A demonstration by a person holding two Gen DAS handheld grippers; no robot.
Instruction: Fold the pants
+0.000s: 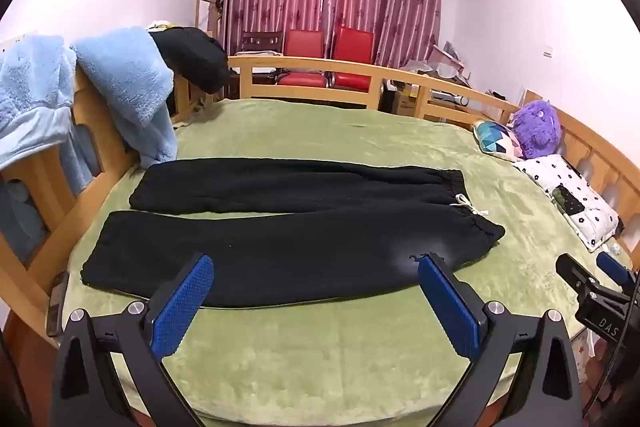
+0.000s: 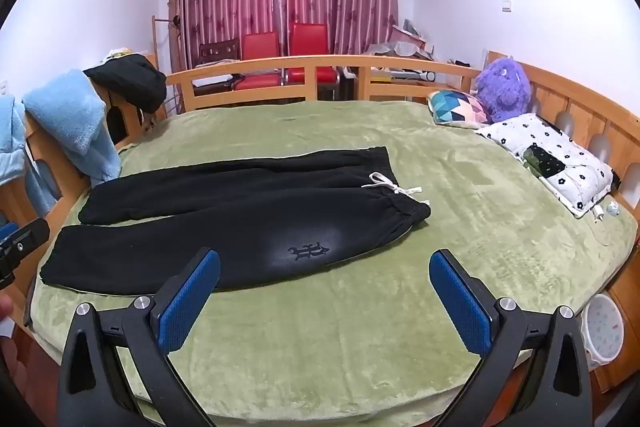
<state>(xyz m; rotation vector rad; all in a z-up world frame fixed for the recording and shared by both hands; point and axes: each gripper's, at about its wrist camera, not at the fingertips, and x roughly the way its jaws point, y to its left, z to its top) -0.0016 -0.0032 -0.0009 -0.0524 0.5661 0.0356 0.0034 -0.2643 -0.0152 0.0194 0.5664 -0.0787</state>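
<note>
Black pants [image 1: 280, 235] [image 2: 224, 231] lie flat on the green bedspread [image 1: 360, 343] [image 2: 460, 227], legs side by side pointing left, waistband with a white drawstring [image 1: 468, 205] [image 2: 394, 187] at the right. My left gripper [image 1: 314, 263] hovers open above the near leg's front edge, nothing between its blue pads. My right gripper [image 2: 324, 259] is also open and empty, near the waist end of the pants by the small emblem [image 2: 308, 251]. The right gripper also shows at the right edge of the left wrist view, and the left gripper at the left edge of the right wrist view.
A wooden bed rail [image 1: 360, 71] [image 2: 320, 67] rings the bed. Light blue fleece garments [image 1: 128, 91] [image 2: 76, 123] and a black garment [image 1: 192, 59] hang on the left rail. Pillows [image 2: 548, 159] and a purple plush toy [image 2: 504, 87] lie at the right. A phone [image 1: 56, 303] rests at the left edge.
</note>
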